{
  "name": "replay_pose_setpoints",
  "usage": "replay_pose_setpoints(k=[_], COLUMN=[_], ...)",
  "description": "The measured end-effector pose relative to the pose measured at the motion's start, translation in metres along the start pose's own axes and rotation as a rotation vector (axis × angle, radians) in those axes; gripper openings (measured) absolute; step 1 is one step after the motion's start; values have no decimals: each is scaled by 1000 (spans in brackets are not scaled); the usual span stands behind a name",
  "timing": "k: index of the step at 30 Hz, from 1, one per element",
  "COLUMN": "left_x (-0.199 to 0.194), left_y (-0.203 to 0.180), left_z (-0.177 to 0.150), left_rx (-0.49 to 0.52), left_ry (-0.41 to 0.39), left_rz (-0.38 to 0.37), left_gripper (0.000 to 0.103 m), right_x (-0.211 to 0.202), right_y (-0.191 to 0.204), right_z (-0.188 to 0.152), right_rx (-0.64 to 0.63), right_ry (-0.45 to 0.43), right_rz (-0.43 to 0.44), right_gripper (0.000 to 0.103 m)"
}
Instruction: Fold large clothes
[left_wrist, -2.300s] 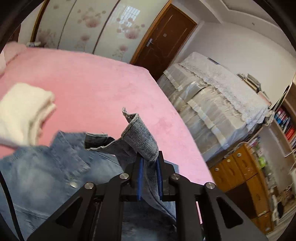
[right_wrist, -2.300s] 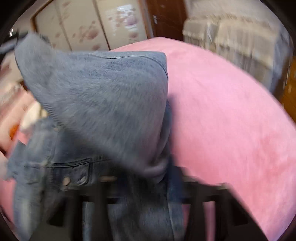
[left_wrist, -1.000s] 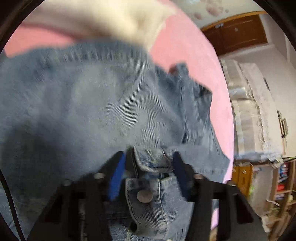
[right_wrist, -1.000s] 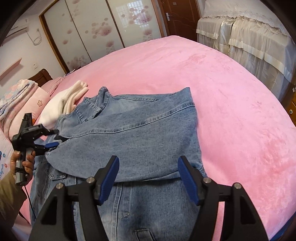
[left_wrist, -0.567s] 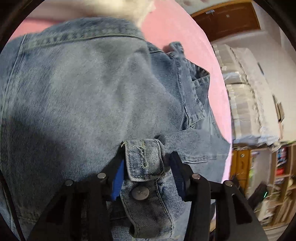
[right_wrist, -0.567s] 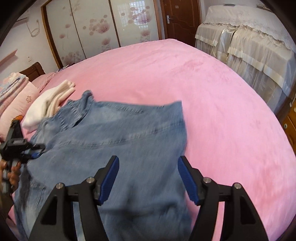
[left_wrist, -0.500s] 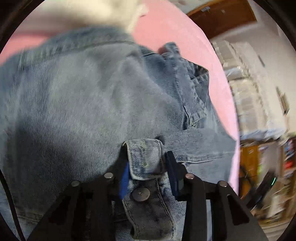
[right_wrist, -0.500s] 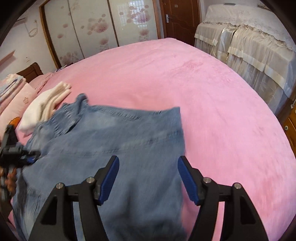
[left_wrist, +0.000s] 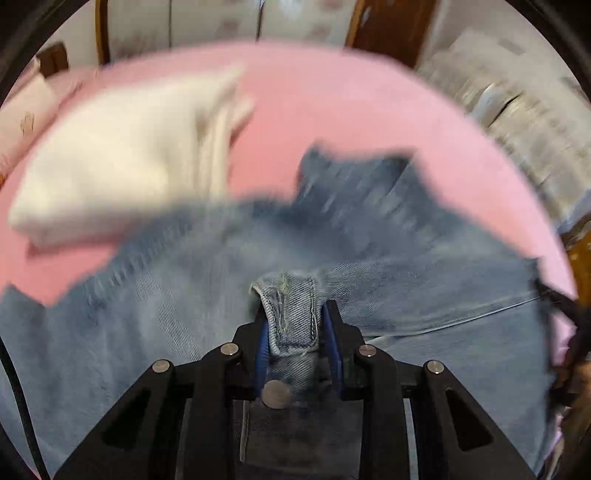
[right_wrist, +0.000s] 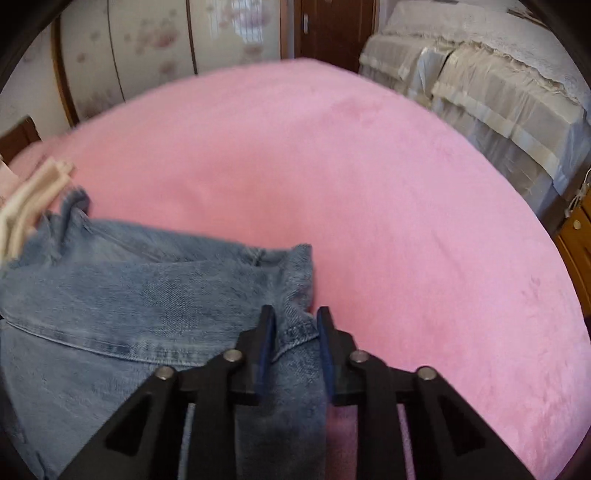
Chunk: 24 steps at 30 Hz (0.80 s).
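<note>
Left gripper (left_wrist: 294, 332) pinches the denim jacket (left_wrist: 406, 266)'s stitched cuff. Right gripper (right_wrist: 294, 328) clasps its hem corner; cream folded garment (left_wrist: 122, 166), ten o'clock, blurred

This is a home bedroom. A wide bed (right_wrist: 369, 177) under a pink plush cover fills most of both views, with a pillow (left_wrist: 26, 114) near the wooden headboard (left_wrist: 55, 59). Behind it stands a sliding-door wardrobe (right_wrist: 155, 51) printed with pale flowers, beside a dark wooden door (right_wrist: 328, 29). Furniture under a lace dust cover (right_wrist: 498, 81) and a wooden drawer cabinet (right_wrist: 576, 236) line the side.
</note>
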<state>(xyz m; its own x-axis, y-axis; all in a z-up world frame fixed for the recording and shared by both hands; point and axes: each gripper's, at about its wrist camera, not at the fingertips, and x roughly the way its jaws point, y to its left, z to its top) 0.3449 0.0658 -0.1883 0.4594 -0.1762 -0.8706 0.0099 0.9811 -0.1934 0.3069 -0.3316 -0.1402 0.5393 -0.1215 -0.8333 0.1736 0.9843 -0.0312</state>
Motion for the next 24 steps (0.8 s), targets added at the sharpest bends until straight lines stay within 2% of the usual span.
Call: replay_pose_setpoints(k=[2, 5, 6, 8, 10, 14, 16, 20, 21, 22, 23, 24], left_x=[-3, -25, -37, -50, -59, -52, -44, -39, -38, -40, -39, -34], left_y=[7, 19, 24, 30, 39, 54, 52, 55, 53, 52, 48, 41], left_z=[-2, -5, -9, -18, -35, -75, -87, -90, -90, -92, -92, -90], left_rx=[-48, -102, -112, -120, -159, -270, -296, -372, -381, -377, -360, -348], left_ry=[3, 14, 4, 14, 58, 137, 113, 77, 71, 66, 76, 85], left_rz=[-17, -44, -45, -58, -102, -192, -197, -230, -227, -230, -240, -223], left_gripper=[32, 59, 62, 62, 62, 62, 61, 61, 54, 42, 19, 18], right_x=[-11, -48, -62, -88, -107, -120, -121, -113, -110, -106, -103, -99], right_y=[-8, -20, -25, -29, -29, -14, -4, 16, 21, 26, 29, 31], right_z=[3, -1, -5, -20, -42, -89, -106, -118, -119, -121, -123, -125], right_rx=[30, 30, 16, -31, -98, -271, -336, -430, -450, -469, -484, -501], right_ry=[38, 11, -8, -45, -54, -63, -65, -76, -81, -78, -82, -81], right_rz=[34, 124, 138, 165, 169, 126, 128, 98, 89, 86, 70, 19], right_gripper=[34, 40, 40, 40, 40, 40, 40, 40, 40, 31, 3, 4])
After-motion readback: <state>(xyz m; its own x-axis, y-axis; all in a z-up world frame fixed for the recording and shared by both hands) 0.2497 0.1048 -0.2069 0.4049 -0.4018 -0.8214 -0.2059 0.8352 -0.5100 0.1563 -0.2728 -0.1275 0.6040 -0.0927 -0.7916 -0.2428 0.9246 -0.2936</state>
